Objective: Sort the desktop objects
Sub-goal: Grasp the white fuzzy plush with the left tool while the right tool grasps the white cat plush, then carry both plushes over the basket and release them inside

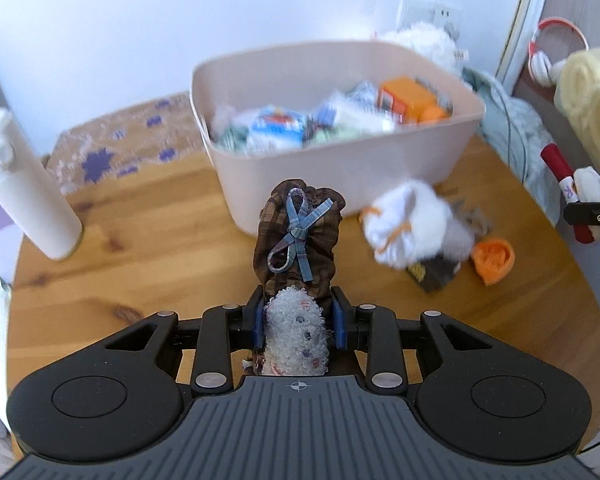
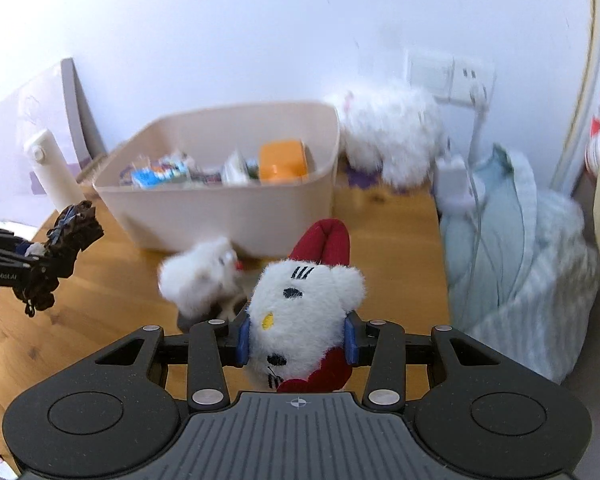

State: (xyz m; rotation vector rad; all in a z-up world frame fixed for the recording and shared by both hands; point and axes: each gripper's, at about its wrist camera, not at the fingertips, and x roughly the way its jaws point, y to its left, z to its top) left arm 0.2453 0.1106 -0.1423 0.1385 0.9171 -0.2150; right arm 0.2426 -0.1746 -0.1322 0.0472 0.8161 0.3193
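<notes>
Above the wooden desk [image 1: 140, 280], the left hand-held gripper [image 1: 299, 320] pinches a brown plaid pouch [image 1: 300, 236] before the pink bin [image 1: 340, 168], and the right hand-held gripper [image 2: 298, 338] clamps a white plush cat [image 2: 300, 304] near a white sock bundle [image 2: 198, 280].

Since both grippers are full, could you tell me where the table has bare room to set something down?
Bare wood lies between the white bottle and the beige bin, and in front of the left gripper. It is crowded right of the bin, around the white plush and orange piece.
</notes>
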